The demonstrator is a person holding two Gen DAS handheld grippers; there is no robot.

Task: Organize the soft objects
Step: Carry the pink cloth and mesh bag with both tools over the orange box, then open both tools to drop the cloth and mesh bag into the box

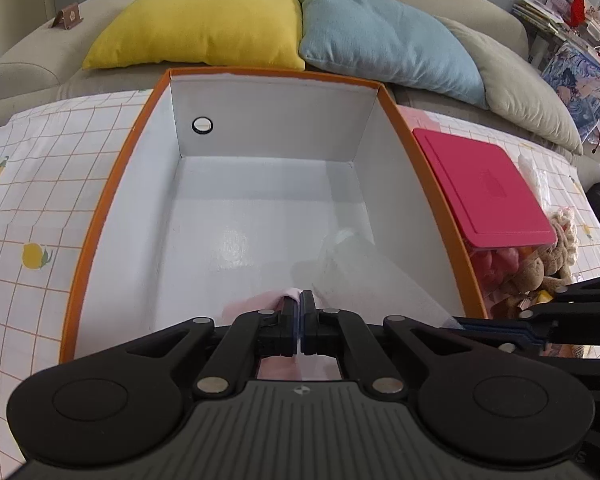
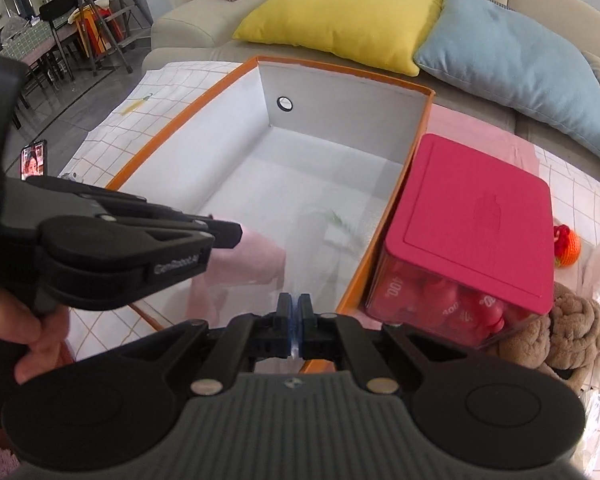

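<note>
A large open box with an orange rim (image 1: 112,184) and white inside stands on the table; it also shows in the right wrist view (image 2: 172,136). My left gripper (image 1: 300,300) is shut on a clear plastic bag (image 1: 364,272) holding a pink cloth (image 1: 260,304), over the box's near end. My right gripper (image 2: 296,304) is shut on the same clear bag (image 2: 332,240) at its right side, by the box's right wall. The pink cloth (image 2: 256,256) hangs below the left gripper (image 2: 236,236).
A pink-lidded clear container (image 2: 476,224) of red items stands right of the box. Brown plush toys (image 2: 572,328) and an orange knitted toy (image 2: 566,246) lie beside it. Yellow (image 1: 204,20) and blue (image 1: 384,40) pillows lie on the sofa behind. A phone (image 2: 34,158) stands left.
</note>
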